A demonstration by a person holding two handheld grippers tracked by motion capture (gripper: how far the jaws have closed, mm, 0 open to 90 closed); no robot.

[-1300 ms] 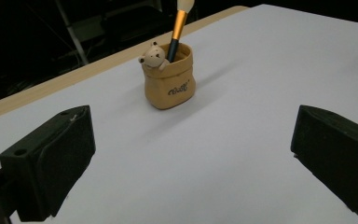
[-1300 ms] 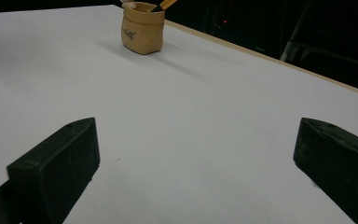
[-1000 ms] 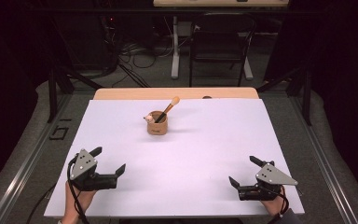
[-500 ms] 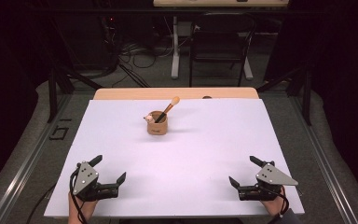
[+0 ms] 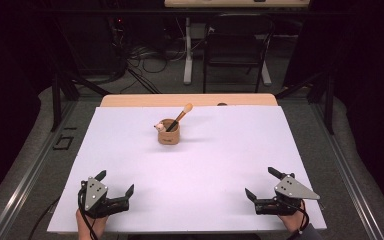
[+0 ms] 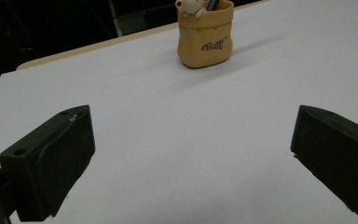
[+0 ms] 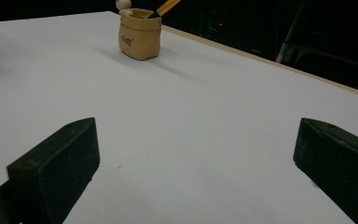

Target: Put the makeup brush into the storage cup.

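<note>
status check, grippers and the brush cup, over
Left gripper and right gripper open, holding nothing, near table edge. Tan cup upright mid-table, brush leaning inside. White table between bare, nothing in the way.

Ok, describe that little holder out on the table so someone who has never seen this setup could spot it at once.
Start from the big white table; the holder stands alone toward the far middle, well ahead of both tongs. It is a small tan, sack-shaped pot with dark script on its side, a tiny pale figure on its rim and a wooden-handled brush leaning out.
</note>
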